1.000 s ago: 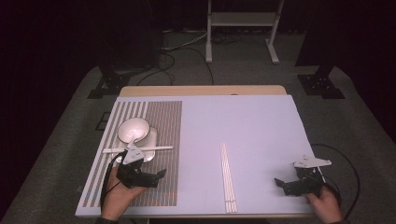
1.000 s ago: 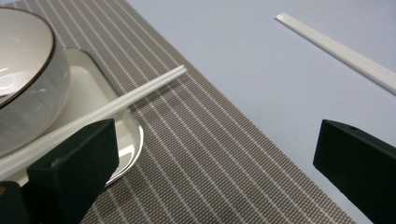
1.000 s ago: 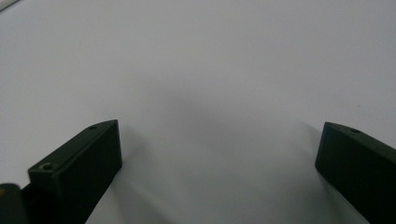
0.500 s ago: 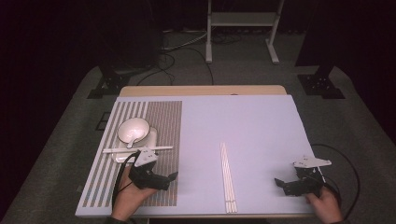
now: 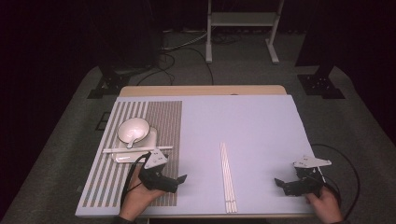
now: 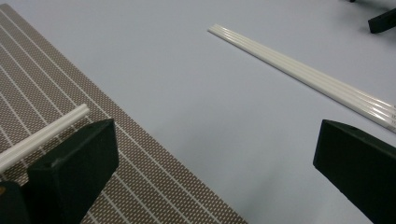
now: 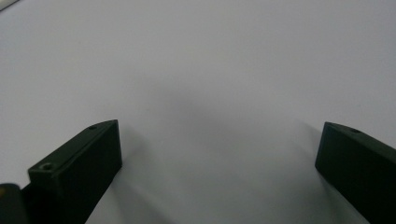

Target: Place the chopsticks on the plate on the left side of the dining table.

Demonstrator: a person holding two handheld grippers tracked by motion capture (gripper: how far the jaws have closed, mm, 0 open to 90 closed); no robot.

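Since left gripper (image 5: 180, 178) swung off placemat (image 5: 140, 140) toward table (image 5: 243, 121) middle: jaws wide apart, empty, aimed at chopsticks bundle (image 5: 228, 177) lying at centre-front. One chopstick pair (image 5: 137, 150) already across plate (image 5: 125, 157). Likely next pickup. Right gripper (image 5: 279, 183) spread, idle.

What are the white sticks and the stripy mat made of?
The white sticks look like smooth plastic, maybe melamine: glossy highlights run along them. The stripy mat looks like woven vinyl or fabric: a fine mesh of tiny dots shows, brown with pale stripes, matte.
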